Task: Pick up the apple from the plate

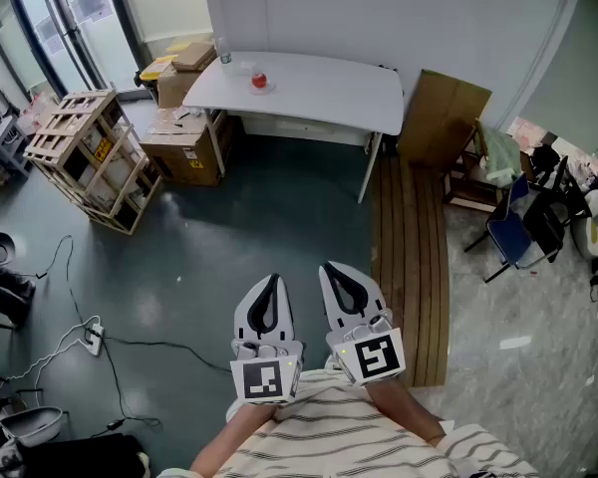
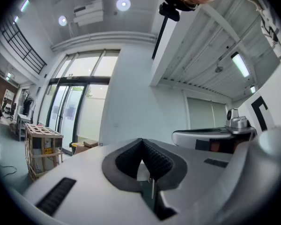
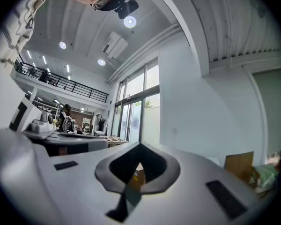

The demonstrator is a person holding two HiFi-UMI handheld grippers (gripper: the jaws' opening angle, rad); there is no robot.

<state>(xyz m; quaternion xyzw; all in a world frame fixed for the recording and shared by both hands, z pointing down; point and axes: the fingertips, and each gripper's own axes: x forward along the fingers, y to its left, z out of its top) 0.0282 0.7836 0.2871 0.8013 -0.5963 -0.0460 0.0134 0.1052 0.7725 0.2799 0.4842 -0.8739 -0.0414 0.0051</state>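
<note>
Emptily closed: left gripper (image 1: 272, 281), right gripper (image 1: 329, 268)

Floor (image 1: 259, 227): dark teal, glossy; pale grey tile along the right side. White worktop (image 1: 329, 93) stands against a white wall (image 1: 379, 8). Left of it: cardboard boxes (image 1: 184, 147), then a slatted wooden crate (image 1: 90, 157). Right of it: brown board (image 1: 444, 118) leaning on the wall, wooden planks (image 1: 411, 257) laid flat on the floor, blue chair (image 1: 513, 232) further right. Glass doors (image 1: 50, 18) at top left. Power strip (image 1: 94, 340) with cables on the floor, lower left. Ceiling: round lights (image 2: 123, 3), air-conditioning unit (image 2: 89, 11).
</note>
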